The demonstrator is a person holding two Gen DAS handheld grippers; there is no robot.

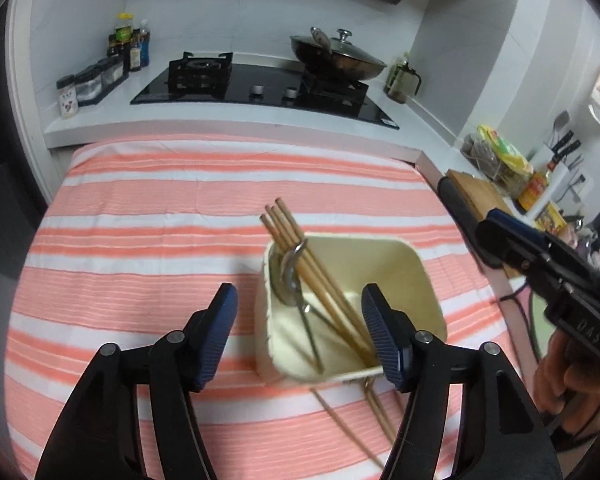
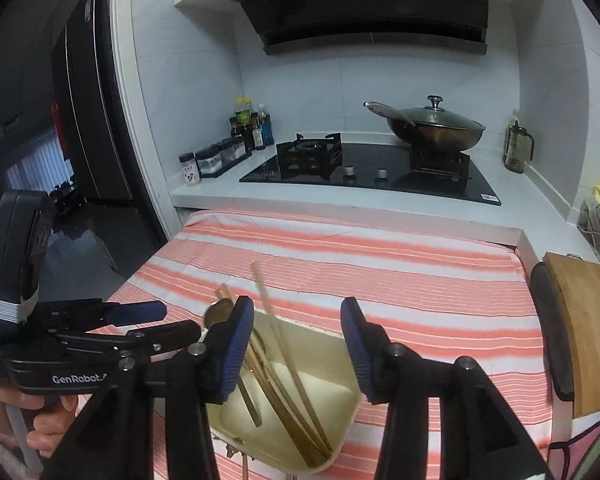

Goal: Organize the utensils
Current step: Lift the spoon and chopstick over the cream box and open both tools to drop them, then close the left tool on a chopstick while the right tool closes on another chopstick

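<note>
Cloth (image 1: 140, 240): salmon-pink and white stripes. Holder (image 1: 428, 280): cream, plain. Chopsticks (image 1: 288, 228): light brown wood. Spoon (image 1: 288, 276): silver metal. Left gripper (image 1: 300, 320) and right gripper (image 2: 296, 344): black frames, dark blue ribbed pads. Hob (image 2: 380, 172): glossy black. Cutting board (image 2: 584, 320): brown wood.

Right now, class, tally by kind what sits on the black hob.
Pan supports: 2
Knobs: 2
Wok: 1
Lid: 1
Total: 6
</note>
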